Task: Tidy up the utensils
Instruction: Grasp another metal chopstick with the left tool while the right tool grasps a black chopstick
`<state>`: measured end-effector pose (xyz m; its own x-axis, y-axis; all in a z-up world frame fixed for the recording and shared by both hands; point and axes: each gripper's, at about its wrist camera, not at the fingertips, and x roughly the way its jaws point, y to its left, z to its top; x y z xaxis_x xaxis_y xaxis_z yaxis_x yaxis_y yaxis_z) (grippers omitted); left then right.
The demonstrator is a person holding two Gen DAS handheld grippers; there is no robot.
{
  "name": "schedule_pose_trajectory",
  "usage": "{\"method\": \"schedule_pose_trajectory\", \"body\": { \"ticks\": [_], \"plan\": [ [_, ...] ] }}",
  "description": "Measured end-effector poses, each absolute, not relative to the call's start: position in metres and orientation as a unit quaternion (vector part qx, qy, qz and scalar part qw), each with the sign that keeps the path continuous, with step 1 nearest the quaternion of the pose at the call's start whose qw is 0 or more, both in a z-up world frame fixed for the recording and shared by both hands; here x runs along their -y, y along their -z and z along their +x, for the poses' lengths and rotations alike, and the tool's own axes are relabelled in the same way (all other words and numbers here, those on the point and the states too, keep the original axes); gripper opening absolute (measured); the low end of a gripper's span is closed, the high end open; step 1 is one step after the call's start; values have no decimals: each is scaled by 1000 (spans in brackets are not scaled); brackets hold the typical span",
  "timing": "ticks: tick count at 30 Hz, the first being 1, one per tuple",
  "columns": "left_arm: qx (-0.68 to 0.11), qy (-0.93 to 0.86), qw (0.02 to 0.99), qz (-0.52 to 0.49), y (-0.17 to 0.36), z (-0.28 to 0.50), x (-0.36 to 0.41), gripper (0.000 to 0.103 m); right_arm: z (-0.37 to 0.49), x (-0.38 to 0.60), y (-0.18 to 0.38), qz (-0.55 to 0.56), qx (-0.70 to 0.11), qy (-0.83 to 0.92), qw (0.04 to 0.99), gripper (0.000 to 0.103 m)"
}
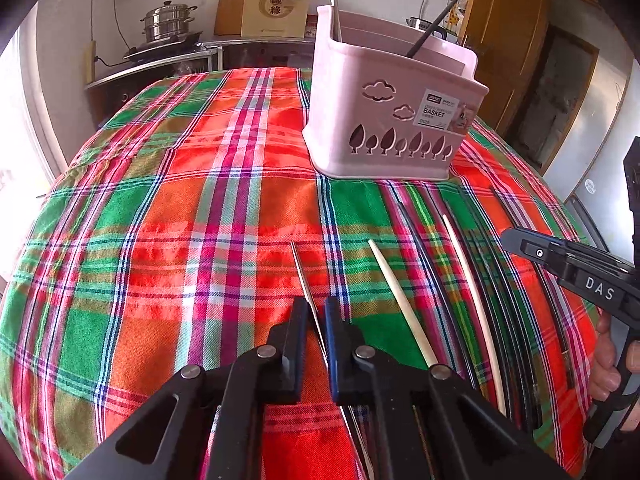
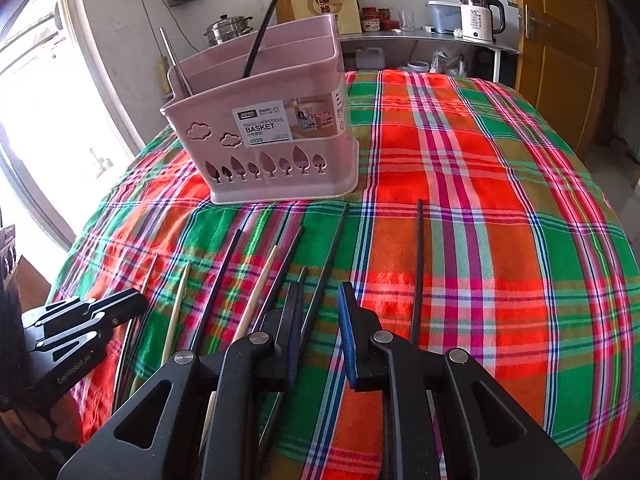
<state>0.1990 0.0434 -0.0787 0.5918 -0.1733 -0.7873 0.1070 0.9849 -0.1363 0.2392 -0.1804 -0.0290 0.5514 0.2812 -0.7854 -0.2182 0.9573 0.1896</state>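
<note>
– Between my left fingers (image 1: 299, 320) there is a thin silver chopstick (image 1: 304, 276). They are pressed almost together, and they pinch it near its thick end. Its tip points up the counter (image 1: 200, 240) toward the basket.

– Is it off the cloth?

– I cannot tell. It looks low, right by the checked cloth.

– And your other hand?

– My right fingers (image 2: 347, 312) are spread apart, with nothing in them. A black chopstick (image 2: 332, 248) lies on the cloth under the gap between them, but they do not squeeze it.

– Where do the sticks go?

– Into the pink basket (image 1: 392, 120). It stands upright at the far side of the row of sticks, a little way off.

– Is anything in it yet?

– Yes, two. One silver stick (image 1: 334, 0) leans at one end of the basket. One black stick (image 1: 432, 28) leans nearer the middle. So I think the job has only just started.

– What is left?

– Lots. Two pale chopsticks (image 1: 400, 296) lie side by side, just beside the silver one I hold. Past them lie a bunch of black ones, close together. One more black stick (image 2: 419, 264) lies by itself at the far end of the row.

– So what comes next?

– I guess the silver one goes in beside the other silver one. Then the black one under my right fingers. After that, all the rest still need a home.
</note>
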Motion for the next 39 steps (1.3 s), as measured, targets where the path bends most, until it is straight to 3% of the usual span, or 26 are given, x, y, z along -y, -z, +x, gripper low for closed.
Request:
{"method": "schedule_pose_trajectory", "body": {
  "ticks": [24,28,39],
  "plan": [
    [-504,107,856,-28,76,259,-44,9,281,162,40,-16,-487,-110,866,18],
    [-500,102,860,-23,77,265,-42,9,284,163,40,-15,-486,-107,867,8],
    [-480,101,870,-50,63,256,-50,4,269,181,22,30,-462,-131,877,5]
  ]
}}
